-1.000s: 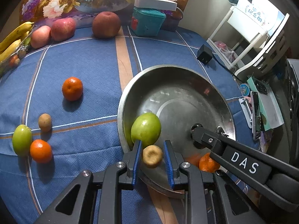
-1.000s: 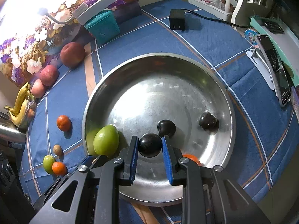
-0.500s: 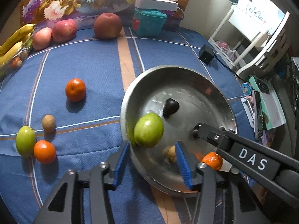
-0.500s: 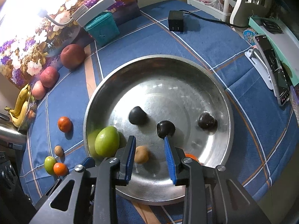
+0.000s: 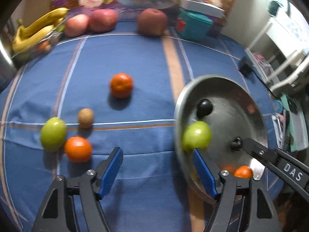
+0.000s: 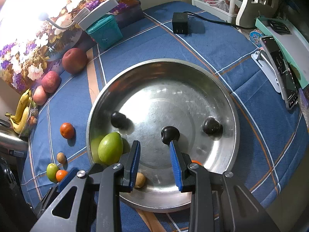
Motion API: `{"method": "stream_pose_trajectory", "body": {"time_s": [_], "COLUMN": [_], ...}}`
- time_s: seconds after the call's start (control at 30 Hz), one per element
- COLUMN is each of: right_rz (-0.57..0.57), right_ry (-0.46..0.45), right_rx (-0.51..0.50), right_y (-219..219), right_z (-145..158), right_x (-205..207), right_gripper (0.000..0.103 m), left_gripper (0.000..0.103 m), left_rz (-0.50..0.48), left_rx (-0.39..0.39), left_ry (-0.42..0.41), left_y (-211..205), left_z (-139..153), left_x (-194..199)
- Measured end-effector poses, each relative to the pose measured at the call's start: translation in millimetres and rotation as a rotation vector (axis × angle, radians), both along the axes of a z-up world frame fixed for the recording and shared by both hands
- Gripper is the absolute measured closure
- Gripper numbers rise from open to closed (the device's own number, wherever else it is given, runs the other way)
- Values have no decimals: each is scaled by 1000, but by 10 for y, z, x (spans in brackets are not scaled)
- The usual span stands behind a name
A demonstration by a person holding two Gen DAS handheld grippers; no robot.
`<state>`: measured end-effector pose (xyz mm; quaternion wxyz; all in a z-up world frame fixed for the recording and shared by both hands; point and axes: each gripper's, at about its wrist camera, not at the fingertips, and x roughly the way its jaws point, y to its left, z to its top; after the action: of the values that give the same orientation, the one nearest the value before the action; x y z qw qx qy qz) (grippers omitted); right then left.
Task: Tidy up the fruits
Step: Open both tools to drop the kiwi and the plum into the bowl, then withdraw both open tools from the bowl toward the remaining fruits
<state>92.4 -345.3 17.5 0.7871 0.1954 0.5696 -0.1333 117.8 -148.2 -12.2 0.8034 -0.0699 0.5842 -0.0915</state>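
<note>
A round metal basin [image 6: 229,100] [image 5: 258,116] sits on a blue cloth. In it lie a green fruit [image 6: 110,148] [image 5: 197,136], three dark plums [image 6: 118,119] [image 6: 170,134] [image 6: 211,125], a small brown fruit [image 6: 139,179] and an orange [image 5: 243,171]. My left gripper [image 5: 157,171] is open and empty over the cloth at the basin's left rim. My right gripper [image 6: 155,160] is open and empty over the basin's near side. Left of the basin lie an orange [image 5: 121,85], a small brown fruit [image 5: 85,117], a green fruit [image 5: 53,134] and another orange [image 5: 77,149].
Three apples [image 5: 151,24] [image 5: 103,20] [image 5: 76,24] and bananas [image 5: 36,31] line the far edge by a floral picture. A teal box [image 6: 104,31], a black charger [image 6: 180,26] and a phone on a stand [image 6: 280,71] lie around the basin.
My left gripper let the brown fruit fall into the basin, opened wide and swung left. My right gripper released a plum into the basin, opened and drew back.
</note>
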Motion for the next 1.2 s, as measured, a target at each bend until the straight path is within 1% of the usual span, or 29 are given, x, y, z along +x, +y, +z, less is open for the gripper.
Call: {"method": "stream_pose_trajectory", "body": {"time_s": [0.07, 0.1, 0.17, 0.23, 0.27, 0.3, 0.33, 0.43, 0.47, 0.5, 0.77, 0.87, 1.07, 1.2], "right_rz": [2, 3, 7, 15, 17, 20, 24, 45, 54, 63, 111, 118, 134, 143], "right_ry": [1, 2, 4, 7, 9, 11, 12, 3, 0, -2, -10, -15, -29, -35], "right_rx": [-2, -3, -4, -8, -9, -13, -20, -31, -31, -32, -54, -64, -86, -95], "right_y": [7, 12, 36, 68, 79, 94, 118, 188, 212, 238, 338, 346, 379, 396], "right_z": [-2, -4, -12, -18, -22, -25, -27, -11, -7, -3, 1, 4, 13, 19], "right_x": [2, 3, 9, 18, 23, 29, 36, 46, 53, 58, 73, 68, 64, 70], "right_gripper": [71, 71, 71, 70, 63, 52, 49, 45, 38, 35, 25, 18, 12, 12], "left_gripper": [21, 16, 13, 6, 4, 1, 0, 0, 0, 0, 0, 0, 0, 0], "left_rz": [37, 53, 87, 119, 140, 154, 173, 197, 202, 205, 195, 192, 172, 166], "left_rx": [14, 24, 44, 60, 71, 79, 92, 114, 122, 130, 175, 188, 212, 248], "left_ry": [7, 7, 5, 4, 3, 0, -2, 5, 10, 14, 0, -12, -27, -51], "left_y": [103, 153, 252, 351, 409, 439, 490, 574, 595, 606, 568, 552, 530, 524], "left_z": [0, 4, 20, 36, 45, 53, 57, 36, 24, 19, 14, 27, 17, 45], "left_x": [25, 32, 48, 56, 53, 44, 44, 42, 47, 46, 60, 59, 65, 62]}}
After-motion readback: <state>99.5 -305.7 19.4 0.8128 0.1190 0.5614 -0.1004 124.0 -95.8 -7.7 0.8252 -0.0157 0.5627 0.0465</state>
